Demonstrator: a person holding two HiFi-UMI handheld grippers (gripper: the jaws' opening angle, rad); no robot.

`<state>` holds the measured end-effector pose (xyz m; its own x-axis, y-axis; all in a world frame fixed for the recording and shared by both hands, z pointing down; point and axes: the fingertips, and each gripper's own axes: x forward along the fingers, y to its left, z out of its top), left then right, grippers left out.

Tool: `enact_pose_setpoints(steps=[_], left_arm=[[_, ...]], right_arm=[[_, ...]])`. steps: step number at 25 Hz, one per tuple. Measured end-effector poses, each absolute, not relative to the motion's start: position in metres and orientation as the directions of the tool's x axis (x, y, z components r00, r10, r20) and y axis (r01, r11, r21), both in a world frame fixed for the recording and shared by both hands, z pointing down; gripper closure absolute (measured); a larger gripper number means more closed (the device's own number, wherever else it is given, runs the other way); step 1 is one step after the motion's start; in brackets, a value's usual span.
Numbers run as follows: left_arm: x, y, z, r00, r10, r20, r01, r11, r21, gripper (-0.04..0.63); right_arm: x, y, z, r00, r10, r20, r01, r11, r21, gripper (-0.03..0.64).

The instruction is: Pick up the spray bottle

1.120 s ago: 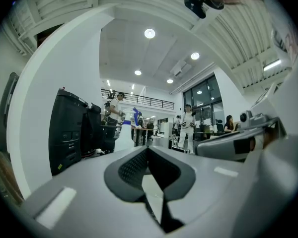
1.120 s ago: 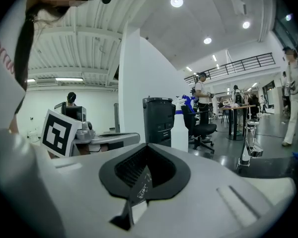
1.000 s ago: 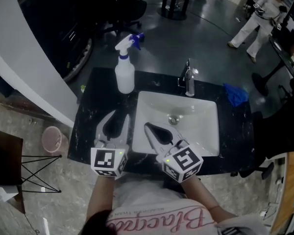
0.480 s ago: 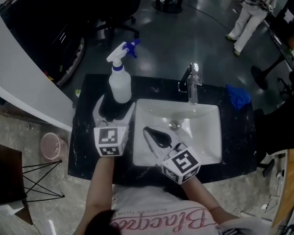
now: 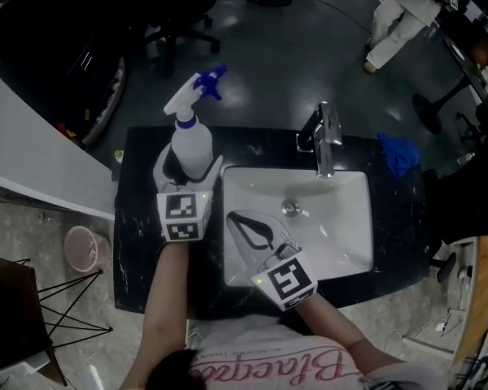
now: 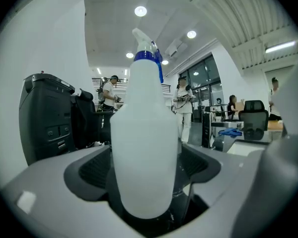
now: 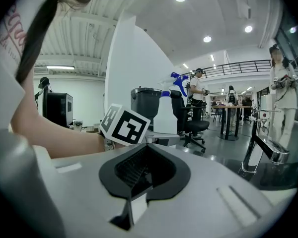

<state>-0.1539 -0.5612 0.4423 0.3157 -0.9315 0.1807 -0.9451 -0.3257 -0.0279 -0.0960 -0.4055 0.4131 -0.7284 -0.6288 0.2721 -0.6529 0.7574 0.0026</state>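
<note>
Left tongs [image 5: 189,173]: jaws have just been opening and now stand released either side of the translucent white plastic spray bottle [image 5: 191,140] with its blue trigger head. The bottle is upright on the black stone bench [image 5: 138,242], left of the white rectangular sink [image 5: 342,242]. Right tongs [image 5: 236,219]: clenched, empty, over the sink's near left.

Your left gripper [image 5: 190,162] hides the base of the spray bottle [image 5: 189,139] in the head view; at one o'clock, the top edge cuts off a person [image 5: 398,13].
</note>
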Motion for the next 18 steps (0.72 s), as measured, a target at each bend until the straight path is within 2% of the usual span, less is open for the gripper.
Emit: enact_pose_setpoints(steps=[8,18], left_arm=[[-0.148,-0.582,0.449,0.357,-0.917,0.177,-0.924,-0.374,-0.076,0.178],[-0.145,-0.571,0.437,0.352,-0.921,0.165,-0.925,-0.369,-0.089,0.189]], right_arm=[[-0.098,-0.405,0.433,-0.696,-0.630,0.345,-0.668,0.744,0.011,0.615],[-0.097,-0.401,0.426,-0.700,-0.634,0.329,-0.678,0.735,-0.027,0.615]])
